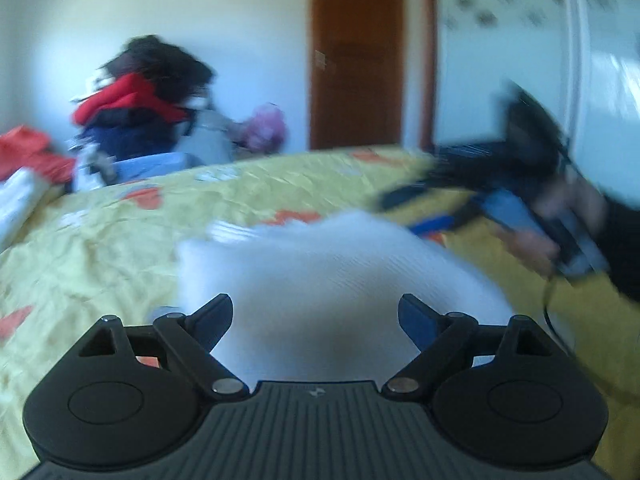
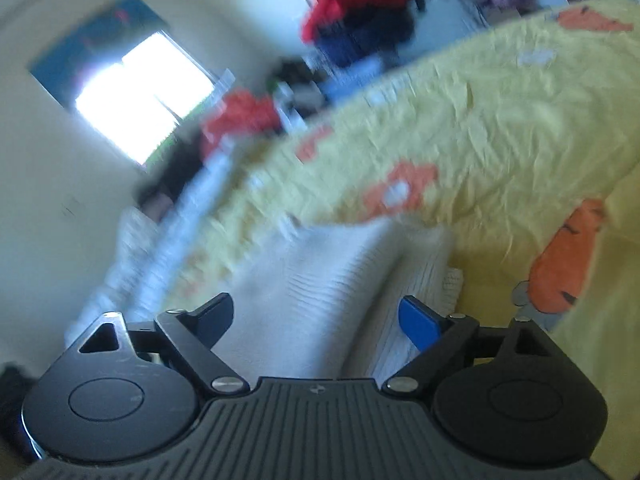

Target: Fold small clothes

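A white ribbed garment (image 1: 320,276) lies on the yellow bedspread (image 1: 120,240), just ahead of my left gripper (image 1: 316,320). That gripper's jaws stand wide apart above the cloth, with nothing pinched between them. In the right wrist view the same white garment (image 2: 340,276) shows a fold ridge running away from me. My right gripper (image 2: 316,320) is open over it, its blue pad (image 2: 418,322) clear of the fabric. The other gripper and the hand holding it (image 1: 532,216) appear blurred at the right of the left wrist view.
A heap of red, navy and dark clothes (image 1: 136,112) is piled beyond the bed's far edge, with a pink item (image 1: 266,128) beside it. A brown door (image 1: 356,52) and white wardrobe (image 1: 560,60) stand behind. A bright window (image 2: 140,96) is at the left.
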A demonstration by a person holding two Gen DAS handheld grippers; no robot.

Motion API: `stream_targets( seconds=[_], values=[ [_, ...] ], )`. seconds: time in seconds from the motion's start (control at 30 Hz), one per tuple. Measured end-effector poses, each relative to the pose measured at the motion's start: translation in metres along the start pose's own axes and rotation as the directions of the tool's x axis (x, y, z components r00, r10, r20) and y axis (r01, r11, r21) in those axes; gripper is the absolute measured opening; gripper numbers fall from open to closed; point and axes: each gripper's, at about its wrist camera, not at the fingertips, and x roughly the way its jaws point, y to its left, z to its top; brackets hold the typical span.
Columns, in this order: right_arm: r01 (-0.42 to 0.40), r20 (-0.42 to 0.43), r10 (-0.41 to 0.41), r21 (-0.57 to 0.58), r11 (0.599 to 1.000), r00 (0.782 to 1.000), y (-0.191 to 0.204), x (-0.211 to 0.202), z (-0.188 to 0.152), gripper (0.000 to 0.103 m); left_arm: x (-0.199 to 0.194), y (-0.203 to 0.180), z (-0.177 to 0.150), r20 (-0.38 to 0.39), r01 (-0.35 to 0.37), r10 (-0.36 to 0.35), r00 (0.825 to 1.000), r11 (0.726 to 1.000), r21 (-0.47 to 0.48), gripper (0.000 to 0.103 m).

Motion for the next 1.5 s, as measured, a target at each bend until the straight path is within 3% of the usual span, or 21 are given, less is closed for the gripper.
stream_targets(
  seconds=[0.03, 0.07, 0.1, 0.2, 0.27, 0.33, 0.4, 0.53, 0.6, 0.67, 0.77, 0.8, 0.87, 0.93, 1.0, 1.1, 1.2, 1.5],
  values=[
    [0.021, -0.016, -0.021, -0.016, 1.000, 1.000, 0.001, 0.013, 0.001, 0.074, 0.009, -0.007, -0.004, -0.017, -0.002, 0.002, 1.000, 1.000, 0.017, 0.095],
    [0.020, -0.028, -0.021, -0.031, 0.999, 0.999, 0.001, 0.020, 0.002, 0.040, 0.016, -0.013, -0.007, -0.024, -0.017, 0.017, 1.000, 0.999, 0.029, 0.103],
    [0.037, -0.048, -0.040, -0.046, 0.998, 0.998, 0.002, 0.024, 0.002, 0.020, 0.022, -0.019, -0.009, -0.033, -0.020, 0.021, 0.999, 0.999, 0.034, 0.103],
    [0.075, -0.010, -0.077, -0.134, 0.988, 0.997, 0.008, 0.015, 0.000, 0.018, 0.028, -0.033, -0.009, -0.051, -0.022, 0.026, 0.998, 0.997, 0.071, 0.103],
    [0.081, -0.005, -0.081, -0.073, 0.994, 0.997, -0.014, 0.016, 0.003, 0.013, 0.039, -0.034, -0.013, -0.051, -0.015, 0.020, 0.999, 0.997, 0.081, 0.103],
    [0.062, 0.013, -0.062, -0.014, 0.998, 0.998, -0.034, 0.021, -0.003, 0.019, 0.048, -0.035, -0.016, -0.043, -0.027, 0.031, 0.999, 0.995, 0.095, 0.103],
    [0.085, 0.033, -0.084, -0.031, 0.996, 0.996, -0.027, 0.021, -0.005, 0.020, 0.049, -0.034, -0.016, -0.037, -0.028, 0.031, 0.999, 0.996, 0.082, 0.103],
    [0.157, 0.057, -0.153, -0.088, 0.984, 0.987, -0.002, 0.014, -0.006, 0.040, 0.041, -0.035, -0.017, -0.027, -0.027, 0.029, 0.999, 0.997, 0.069, 0.103],
    [0.208, 0.148, -0.189, -0.122, 0.970, 0.971, 0.018, 0.002, -0.006, 0.041, 0.040, -0.034, -0.018, -0.028, -0.028, 0.030, 0.999, 0.997, 0.066, 0.103],
    [0.205, 0.224, -0.167, -0.158, 0.966, 0.960, 0.040, -0.006, -0.006, 0.044, 0.043, -0.035, -0.016, -0.031, -0.032, 0.034, 0.999, 0.998, 0.062, 0.103],
    [0.131, 0.170, -0.097, -0.205, 0.970, 0.981, 0.061, 0.004, -0.007, 0.068, 0.044, -0.036, -0.014, -0.037, -0.040, 0.042, 0.998, 0.997, 0.060, 0.103],
    [0.130, 0.142, -0.098, -0.238, 0.963, 0.985, 0.068, 0.013, -0.008, 0.070, 0.044, -0.037, -0.014, -0.039, -0.040, 0.042, 0.998, 0.997, 0.060, 0.103],
    [0.167, 0.102, -0.144, -0.292, 0.942, 0.984, 0.071, 0.034, -0.013, 0.069, 0.044, -0.036, -0.014, -0.041, -0.037, 0.040, 0.998, 0.997, 0.062, 0.103],
    [0.218, 0.054, -0.212, -0.327, 0.920, 0.976, 0.059, 0.058, -0.019, 0.061, 0.044, -0.036, -0.014, -0.044, -0.035, 0.038, 0.998, 0.997, 0.063, 0.103],
    [0.220, 0.115, -0.189, -0.412, 0.884, 0.975, 0.045, 0.064, -0.028, 0.059, 0.045, -0.037, -0.013, -0.044, -0.033, 0.036, 0.998, 0.997, 0.069, 0.103],
    [0.176, 0.116, -0.143, -0.359, 0.917, 0.983, 0.029, 0.060, -0.023, 0.055, 0.047, -0.039, -0.012, -0.046, -0.038, 0.042, 0.998, 0.997, 0.069, 0.103],
    [0.210, 0.126, -0.173, -0.404, 0.890, 0.977, 0.037, 0.064, -0.027, 0.055, 0.047, -0.038, -0.012, -0.046, -0.040, 0.044, 0.998, 0.997, 0.070, 0.103],
    [0.237, 0.140, -0.195, -0.436, 0.868, 0.971, 0.041, 0.064, -0.032, 0.055, 0.045, -0.037, -0.009, -0.058, -0.050, 0.054, 0.997, 0.997, 0.060, 0.103]
  ],
)
